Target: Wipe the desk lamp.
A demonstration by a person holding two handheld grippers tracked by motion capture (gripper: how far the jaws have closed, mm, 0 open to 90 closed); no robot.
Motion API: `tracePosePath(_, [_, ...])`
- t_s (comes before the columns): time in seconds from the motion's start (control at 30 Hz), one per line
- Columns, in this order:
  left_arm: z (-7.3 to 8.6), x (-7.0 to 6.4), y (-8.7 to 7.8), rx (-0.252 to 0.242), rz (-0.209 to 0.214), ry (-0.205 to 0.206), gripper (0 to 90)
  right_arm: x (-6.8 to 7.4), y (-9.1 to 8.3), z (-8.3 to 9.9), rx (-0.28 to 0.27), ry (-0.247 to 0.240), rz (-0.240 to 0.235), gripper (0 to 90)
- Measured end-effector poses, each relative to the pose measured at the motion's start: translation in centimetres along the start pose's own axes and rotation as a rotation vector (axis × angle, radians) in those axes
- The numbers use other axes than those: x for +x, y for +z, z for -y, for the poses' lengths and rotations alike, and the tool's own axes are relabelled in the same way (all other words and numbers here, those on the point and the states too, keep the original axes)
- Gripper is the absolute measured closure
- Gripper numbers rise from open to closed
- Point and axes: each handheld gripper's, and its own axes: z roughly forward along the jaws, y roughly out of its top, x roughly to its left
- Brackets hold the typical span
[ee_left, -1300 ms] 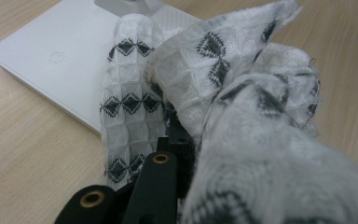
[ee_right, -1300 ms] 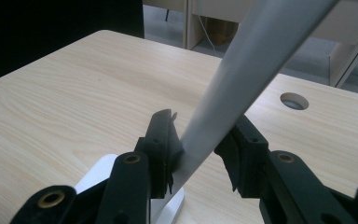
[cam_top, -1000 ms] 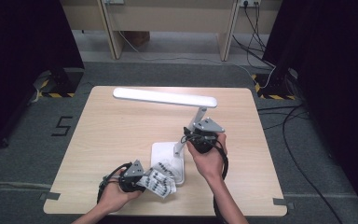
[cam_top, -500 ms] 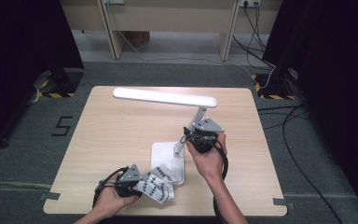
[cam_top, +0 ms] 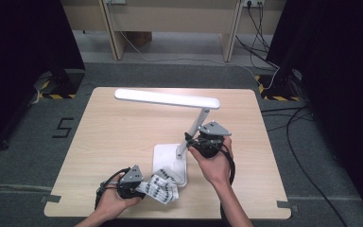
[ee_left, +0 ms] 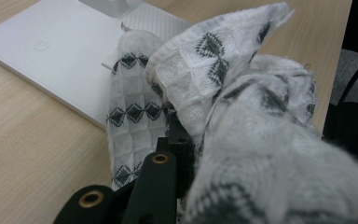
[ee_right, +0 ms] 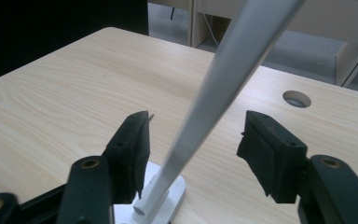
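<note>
Here the cloth [ee_left: 242, 116] hides the left gripper's [ee_left: 179, 140] jaws.

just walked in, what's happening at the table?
A person is working on a white desk lamp with two hand-held grippers. The left gripper is shut on a patterned cloth, held at the near edge of the lamp's base, apparently to wipe it. The right gripper is open, its jaws on either side of the lamp's slanted stem without touching it. The lamp head stretches out over the table.
</note>
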Motion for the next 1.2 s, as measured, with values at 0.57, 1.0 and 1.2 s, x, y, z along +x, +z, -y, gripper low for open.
tracePosePath(0.57, [-2.4,1.1,0.2,-0.022,-0.017,0.015,81.8,1.3,-2.6,2.4,0.121,-0.067,-0.111,38.0])
tracePosePath(1.0, [-3.7,2.3,0.9,-0.01,-0.023,0.03,81.8,4.0,-2.0,4.0,0.178,-0.204,-0.311,39.5])
tracePosePath(1.2, [-4.0,2.3,1.1,-0.004,-0.02,0.04,81.9,4.8,-1.5,4.7,0.182,-0.25,-0.389,39.3])
